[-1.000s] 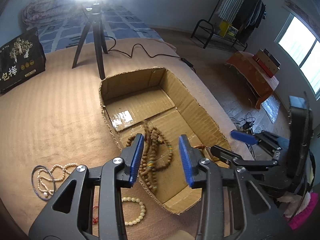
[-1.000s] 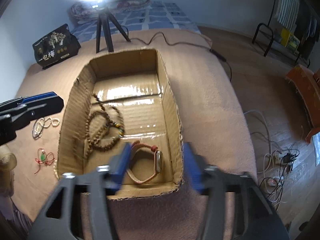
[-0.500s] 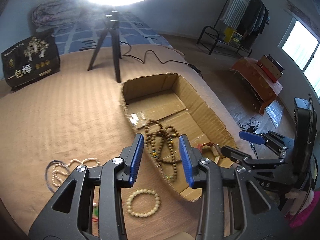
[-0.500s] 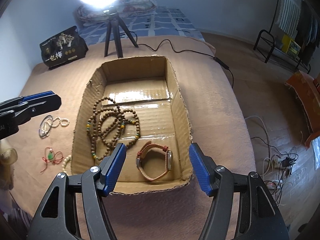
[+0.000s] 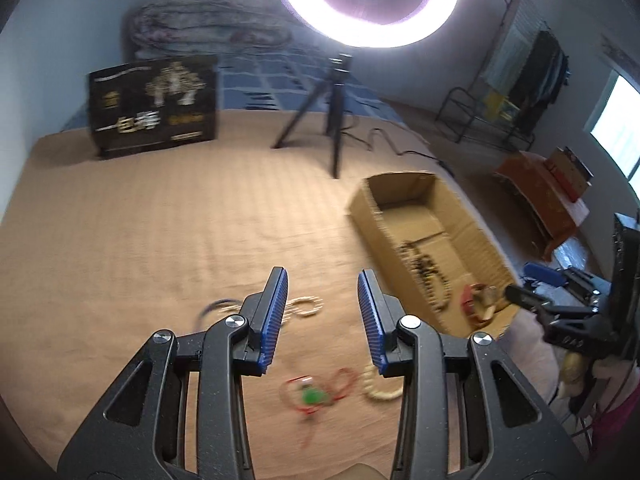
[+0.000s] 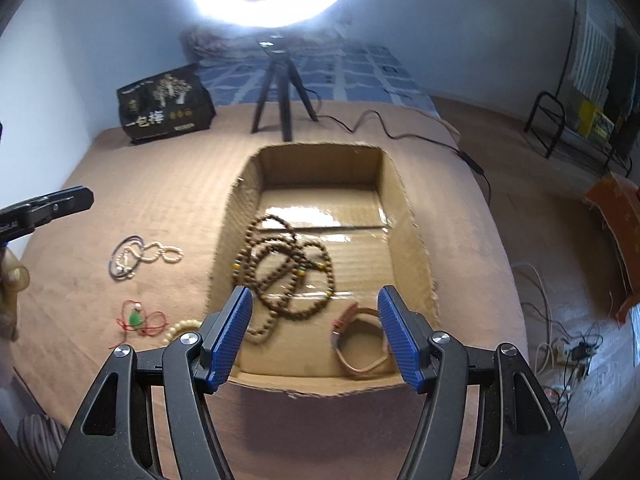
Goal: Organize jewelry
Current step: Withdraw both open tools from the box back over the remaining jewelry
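A cardboard box (image 6: 414, 240) (image 5: 362, 210) on the brown bed cover holds a brown bead necklace (image 6: 288, 264) (image 5: 426, 276) and a brown strap watch (image 6: 360, 344) (image 5: 478, 304). Left of the box lie a pearl necklace with a blue ring (image 6: 138, 254) (image 5: 306, 307), a red cord with a green pendant (image 6: 138, 318) (image 5: 314, 396) and a cream bead bracelet (image 6: 182, 330) (image 5: 380, 386). My left gripper (image 5: 322, 308) is open and empty above the loose pieces. My right gripper (image 6: 316, 328) is open and empty over the box's near end.
A tripod (image 6: 278, 92) with a ring light (image 5: 364, 0) stands behind the box, its cable (image 6: 400, 132) trailing right. A black gift box (image 6: 166, 106) stands at the back left. The bed edge drops to the floor on the right.
My left gripper has swung left, away from the box, to above the loose jewelry on the cover. My right gripper has pulled back and up a little over the box's near end.
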A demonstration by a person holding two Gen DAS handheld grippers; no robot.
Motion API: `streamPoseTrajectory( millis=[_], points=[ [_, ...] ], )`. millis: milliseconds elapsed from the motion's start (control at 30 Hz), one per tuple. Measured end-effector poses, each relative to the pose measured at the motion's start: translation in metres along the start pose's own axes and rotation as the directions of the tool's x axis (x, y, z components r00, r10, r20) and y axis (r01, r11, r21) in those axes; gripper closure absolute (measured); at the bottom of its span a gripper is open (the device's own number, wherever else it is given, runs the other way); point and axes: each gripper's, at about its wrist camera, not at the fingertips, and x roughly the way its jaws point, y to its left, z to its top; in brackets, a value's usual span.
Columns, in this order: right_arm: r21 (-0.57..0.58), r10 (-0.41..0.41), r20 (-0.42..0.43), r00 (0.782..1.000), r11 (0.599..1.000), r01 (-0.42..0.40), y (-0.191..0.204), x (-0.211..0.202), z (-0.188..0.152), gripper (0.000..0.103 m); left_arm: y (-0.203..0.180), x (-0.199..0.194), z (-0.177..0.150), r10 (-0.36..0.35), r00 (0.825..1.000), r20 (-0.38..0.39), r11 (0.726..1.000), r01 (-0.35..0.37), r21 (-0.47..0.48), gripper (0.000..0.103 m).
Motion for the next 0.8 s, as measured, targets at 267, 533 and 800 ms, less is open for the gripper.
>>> streamPoseTrajectory(
  millis=[267,533,800],
  points=[
    [-0.062,0.069,-0.011,0.998,0.996,-0.069,0.033,0.006,0.002,0.038,0.058,-0.01,-0.021,0.067,0.998,-0.018,0.995,-0.068,-0.07,0.066],
    [-0.105,0.129,-0.063,0.99,0.985,-0.135,0.062,0.02,0.004,0.038,0.089,-0.001,-0.037,0.077,0.996,-0.053,0.99,-0.082,-0.113,0.067],
    [-0.143,0.167,-0.098,0.981,0.973,-0.18,0.087,0.031,0.007,0.038,0.101,0.022,-0.048,0.066,0.992,-0.104,0.99,-0.079,-0.119,0.067]
  ],
)
